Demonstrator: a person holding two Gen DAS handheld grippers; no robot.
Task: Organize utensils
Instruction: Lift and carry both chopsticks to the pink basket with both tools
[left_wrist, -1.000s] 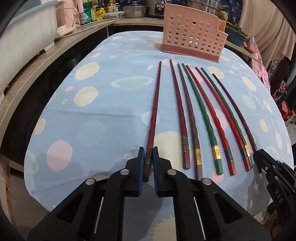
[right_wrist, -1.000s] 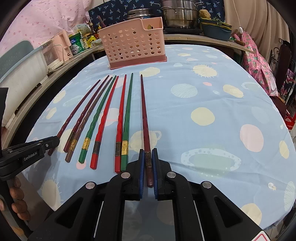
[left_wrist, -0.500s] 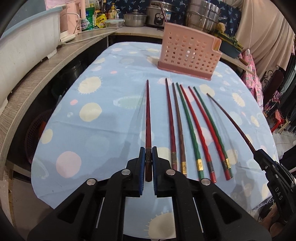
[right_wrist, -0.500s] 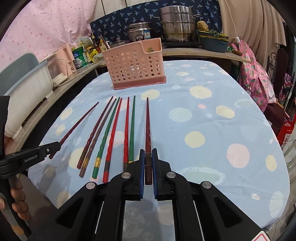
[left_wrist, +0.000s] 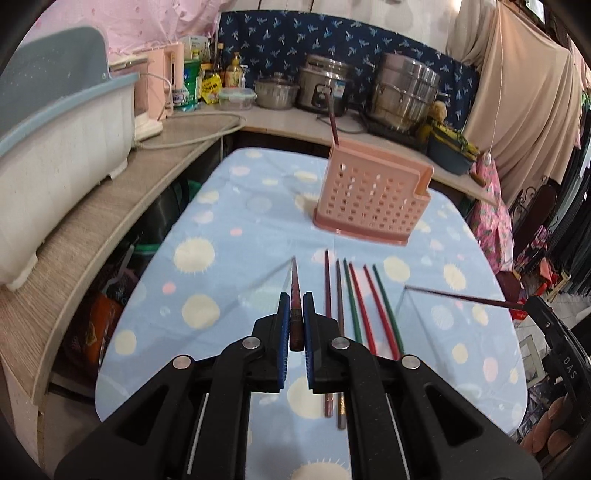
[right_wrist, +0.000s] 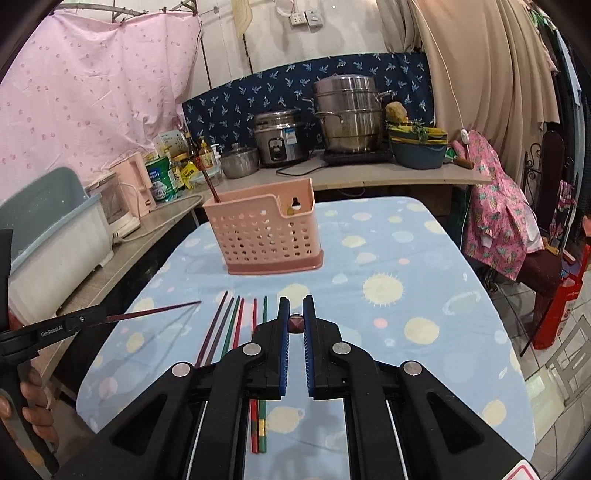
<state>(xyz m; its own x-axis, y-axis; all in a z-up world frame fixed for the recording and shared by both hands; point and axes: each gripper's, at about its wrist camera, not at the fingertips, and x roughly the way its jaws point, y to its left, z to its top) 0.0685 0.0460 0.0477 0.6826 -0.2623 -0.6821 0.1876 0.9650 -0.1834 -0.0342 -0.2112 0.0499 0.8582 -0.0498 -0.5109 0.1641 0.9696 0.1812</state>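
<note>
Both grippers, left (left_wrist: 294, 317) and right (right_wrist: 296, 325), clamp dark red chopsticks, the right one (right_wrist: 296, 324) seemingly foreshortened end-on.

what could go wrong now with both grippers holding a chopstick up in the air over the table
1. Each chopstick is pinched near one end: left gripper on a dark red chopstick, right gripper on another. The long free ends may swing or slip.
2. The pink holder looks light and already holds one chopstick; a poke at its rim might tip it.
3. A low pass might scatter the five chopsticks lying on the cloth.
</note>
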